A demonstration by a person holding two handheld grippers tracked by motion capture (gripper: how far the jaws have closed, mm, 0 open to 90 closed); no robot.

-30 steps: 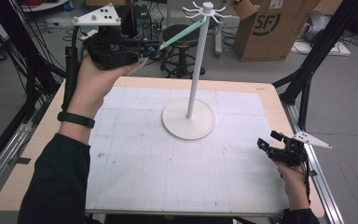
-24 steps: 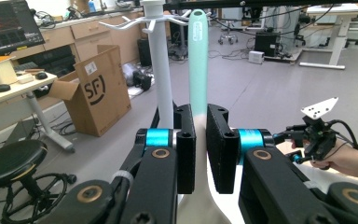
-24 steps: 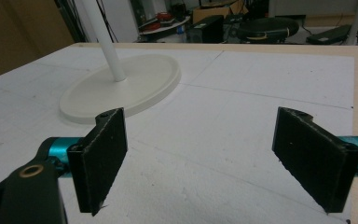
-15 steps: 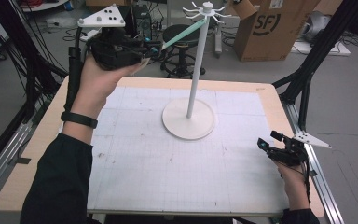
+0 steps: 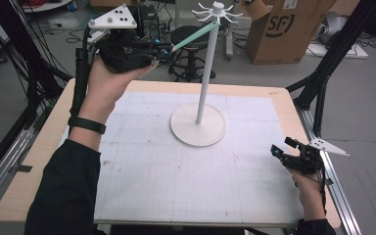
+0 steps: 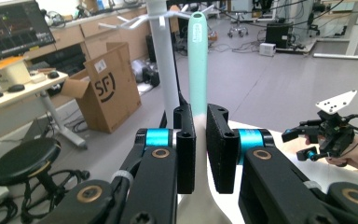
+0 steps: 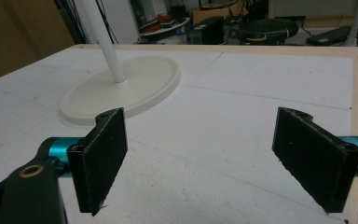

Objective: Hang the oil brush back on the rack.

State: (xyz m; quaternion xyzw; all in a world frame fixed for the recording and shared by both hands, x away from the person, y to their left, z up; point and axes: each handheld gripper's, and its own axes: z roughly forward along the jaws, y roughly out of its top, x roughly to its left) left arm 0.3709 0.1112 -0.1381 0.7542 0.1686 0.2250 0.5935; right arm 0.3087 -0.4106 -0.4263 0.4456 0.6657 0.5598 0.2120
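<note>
Two grippers work over one wooden table (image 5: 284, 105) covered by a white gridded mat (image 5: 176, 171). Standing on the mat's far half is a white stand (image 5: 205, 83): a round base, a thin upright pole and a crown of short hooks at the top. Left gripper (image 5: 164, 49), raised above the table's far left corner, is closed on the wide end of a mint-green handled tool (image 5: 193, 35); the tool slants up and to the right so that its tip lies beside the pole just below the hooks. From the left gripper view, the tool (image 6: 198, 56) rises between the two black pads, its tip level with the hooks. Right gripper (image 5: 279, 149), low over the mat's near right edge, has its jaws spread wide with nothing between them, well apart from the stand's base (image 7: 126, 91)
</note>
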